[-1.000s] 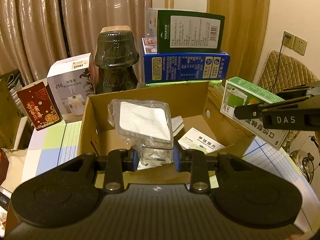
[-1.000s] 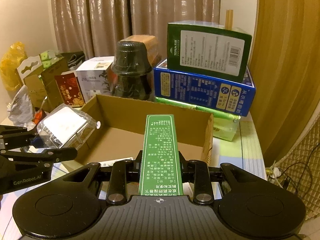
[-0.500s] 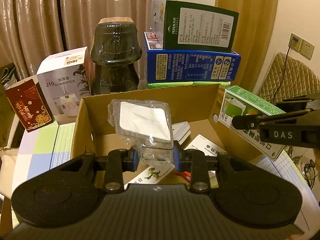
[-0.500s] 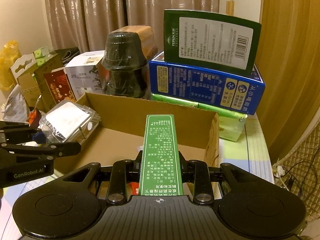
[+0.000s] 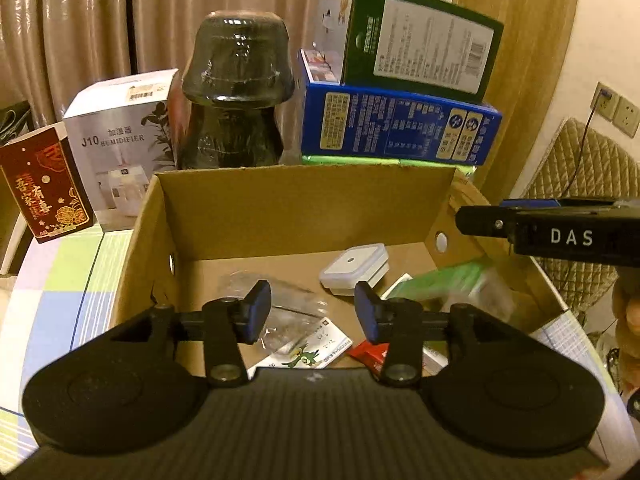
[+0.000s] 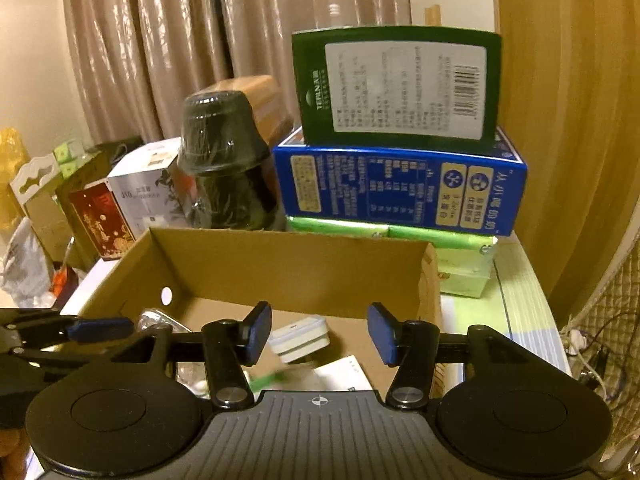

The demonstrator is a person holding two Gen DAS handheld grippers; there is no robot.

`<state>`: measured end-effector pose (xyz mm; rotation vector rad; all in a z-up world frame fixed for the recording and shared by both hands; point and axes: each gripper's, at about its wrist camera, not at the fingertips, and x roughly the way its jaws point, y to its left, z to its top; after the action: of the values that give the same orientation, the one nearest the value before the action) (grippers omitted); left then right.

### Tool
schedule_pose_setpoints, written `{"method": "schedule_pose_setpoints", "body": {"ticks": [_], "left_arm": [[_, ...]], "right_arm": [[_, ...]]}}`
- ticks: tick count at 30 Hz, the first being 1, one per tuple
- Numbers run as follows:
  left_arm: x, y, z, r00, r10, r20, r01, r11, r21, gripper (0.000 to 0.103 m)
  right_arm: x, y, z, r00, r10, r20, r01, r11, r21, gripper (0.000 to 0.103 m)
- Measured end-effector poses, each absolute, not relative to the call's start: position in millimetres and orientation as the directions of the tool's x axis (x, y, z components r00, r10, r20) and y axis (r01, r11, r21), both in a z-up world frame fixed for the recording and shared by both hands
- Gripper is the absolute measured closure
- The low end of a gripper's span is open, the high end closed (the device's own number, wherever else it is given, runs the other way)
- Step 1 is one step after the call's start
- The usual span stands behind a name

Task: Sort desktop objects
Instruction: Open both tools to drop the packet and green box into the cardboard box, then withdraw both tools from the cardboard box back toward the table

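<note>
- Left wrist view: the left gripper [image 5: 312, 312] hangs over the cardboard box [image 5: 304, 204] with its jaws spread wide and nothing between them.
- Right gripper [image 6: 318, 334] is likewise spread wide and empty, just above the box's near edge.
- Sorted things lie on the box floor: a clear plastic packet [image 5: 280, 300] under the left jaws, a small white case [image 5: 354, 268] near the middle, and a green box [image 5: 448, 284], blurred, toward the right wall.
- Judging by looks, the packet is light, soft and crinkly, likely slippery; a pinch across its stiffer middle would probably hold best.
- White case seems rigid and light, best taken across its short sides.
- Flat leaflets [image 5: 308, 348] would be hard to lift off the floor.
- Box walls crowd any low reach; behind stand a dark wrapped jar [image 5: 236, 92], a humidifier box [image 5: 124, 136] and a blue carton [image 5: 396, 128] bearing a tilted dark green carton [image 5: 420, 40].
</note>
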<state>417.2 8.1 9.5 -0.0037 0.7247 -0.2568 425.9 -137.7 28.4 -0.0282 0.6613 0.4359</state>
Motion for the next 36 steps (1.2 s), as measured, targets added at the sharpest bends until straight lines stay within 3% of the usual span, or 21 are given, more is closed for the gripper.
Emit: {"method": "schedule_pose_setpoints", "body": {"ticks": [15, 19, 27, 36], "left_arm": [[323, 31, 31, 0.753, -0.224, -0.619, 0.178, 0.975, -0.136, 0.045], [290, 32, 35, 0.753, -0.235, -0.615, 0.171, 0.972, -0.162, 0.034], [224, 34, 37, 0.759, -0.236, -0.607, 0.148, 0.97, -0.191, 0.022], [161, 28, 39, 0.769, -0.199, -0.607, 0.143, 0.98, -0.14, 0.01]], "right_arm": [[327, -180, 32, 0.702, 0.402, -0.588, -0.361, 0.912, 0.193, 0.03], [291, -185, 34, 0.692, 0.41, -0.594, -0.362, 0.909, 0.206, 0.028], [227, -203, 41, 0.701, 0.403, -0.589, -0.321, 0.915, 0.243, 0.019], [166, -216, 43, 0.708, 0.386, -0.592, -0.317, 0.922, 0.222, 0.009]]}}
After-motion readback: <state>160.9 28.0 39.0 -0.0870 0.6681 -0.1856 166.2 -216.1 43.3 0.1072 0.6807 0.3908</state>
